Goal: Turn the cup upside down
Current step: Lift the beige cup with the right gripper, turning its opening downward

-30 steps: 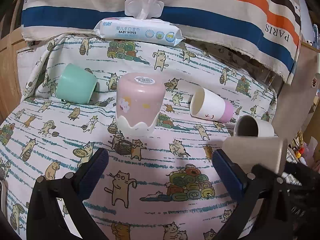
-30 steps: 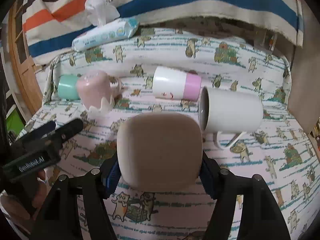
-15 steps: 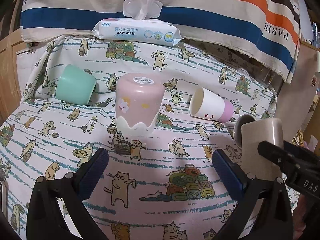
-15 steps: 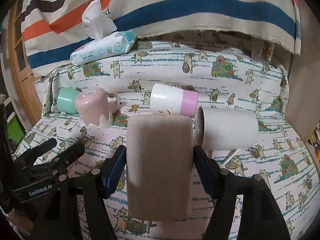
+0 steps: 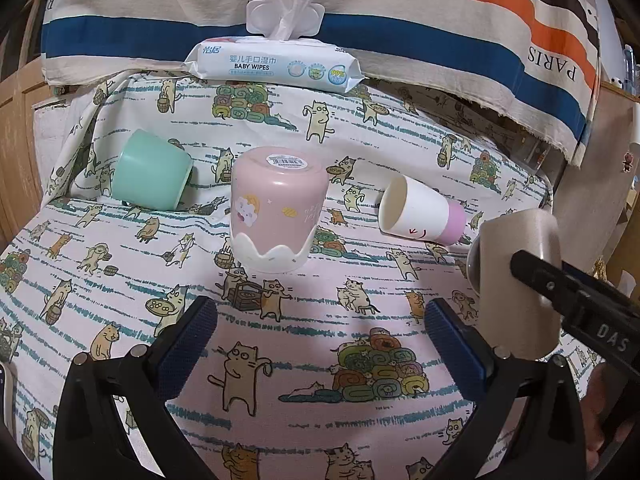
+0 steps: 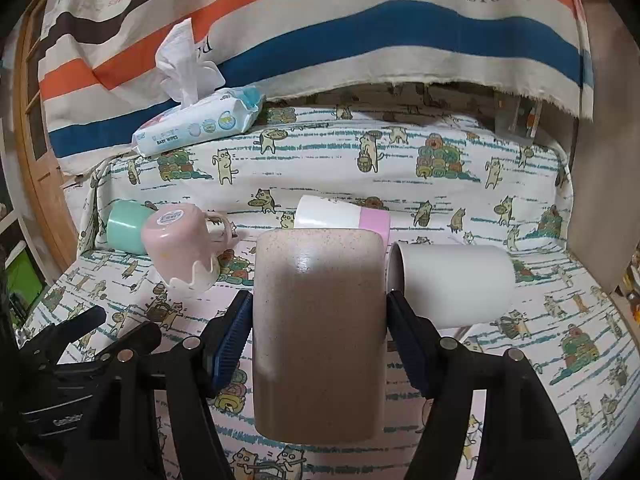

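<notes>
My right gripper (image 6: 319, 334) is shut on a speckled beige cup (image 6: 319, 332), held upside down with its closed base on top, just above the cat-print cloth (image 6: 440, 168). The same cup (image 5: 516, 276) shows at the right of the left wrist view, with the right gripper's black arm across it. My left gripper (image 5: 320, 340) is open and empty, low over the cloth, in front of an upside-down pink cup (image 5: 278, 214).
A mint cup (image 5: 150, 176) lies on its side at the left. A white and pink cup (image 5: 422, 212) lies on its side at the right. A white mug (image 6: 452, 286) lies beside the beige cup. A baby wipes pack (image 5: 272, 64) sits at the back.
The right gripper has turned the beige cup from lying base toward the camera to upright with its base on top, and lowered it toward the cloth. The left gripper has stayed still.
</notes>
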A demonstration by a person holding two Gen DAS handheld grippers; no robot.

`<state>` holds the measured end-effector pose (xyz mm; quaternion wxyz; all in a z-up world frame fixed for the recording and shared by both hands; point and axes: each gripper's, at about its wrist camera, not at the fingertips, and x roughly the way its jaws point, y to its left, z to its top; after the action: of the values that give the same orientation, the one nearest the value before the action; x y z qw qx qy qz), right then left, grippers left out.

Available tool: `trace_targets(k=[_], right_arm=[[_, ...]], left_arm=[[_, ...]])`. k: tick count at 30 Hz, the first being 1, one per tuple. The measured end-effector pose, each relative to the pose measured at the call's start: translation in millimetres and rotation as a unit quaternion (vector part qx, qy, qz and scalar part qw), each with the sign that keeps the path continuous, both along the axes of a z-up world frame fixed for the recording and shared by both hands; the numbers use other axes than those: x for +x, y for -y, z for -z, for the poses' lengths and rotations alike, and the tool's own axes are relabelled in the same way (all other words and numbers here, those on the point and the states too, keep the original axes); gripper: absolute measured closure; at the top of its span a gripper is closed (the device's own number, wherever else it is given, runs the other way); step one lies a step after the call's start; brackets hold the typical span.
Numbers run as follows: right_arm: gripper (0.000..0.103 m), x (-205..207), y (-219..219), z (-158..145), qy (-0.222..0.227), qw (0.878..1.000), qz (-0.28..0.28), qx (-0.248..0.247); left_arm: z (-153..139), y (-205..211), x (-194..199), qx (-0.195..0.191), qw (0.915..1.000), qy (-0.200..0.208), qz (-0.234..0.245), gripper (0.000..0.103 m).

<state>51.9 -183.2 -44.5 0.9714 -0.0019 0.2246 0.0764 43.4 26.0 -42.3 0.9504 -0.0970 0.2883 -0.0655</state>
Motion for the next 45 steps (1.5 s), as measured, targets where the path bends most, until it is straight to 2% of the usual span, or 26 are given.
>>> trace_targets(k=[8,25,33,40,45], right_arm=[[0.034,7.0,6.5,16.7,-0.032,0.999,0.0,0.018],[0.033,-43.3,-0.5,25.9,-0.004,0.999,-0.013,-0.049],[0.032,-20.7,4.4,44.6,-0.068,0.997,-0.012,-0.024],[0.033,-5.1,3.1,45.1,-0.069,0.997,-0.001,-0.02],[0.033,13.3,9.0,36.4,-0.051,0.999,0.018,-0.001]], left_arm=[[0.4,0.4,-0.1,0.001,1.0,-0.001,0.0,0.0],[-3.1,4.9,-2.9,0.008,0.9999,0.009,0.009,0.0],[-3.5,5.5,-3.2,0.009,0.9999,0.01,0.009,0.0],[-3.3,6.9,-3.7,0.012,0.9998,0.011,0.01,0.0],[-1.8,6.4,-1.8,0.01,0.9999,0.006,0.01,0.0]])
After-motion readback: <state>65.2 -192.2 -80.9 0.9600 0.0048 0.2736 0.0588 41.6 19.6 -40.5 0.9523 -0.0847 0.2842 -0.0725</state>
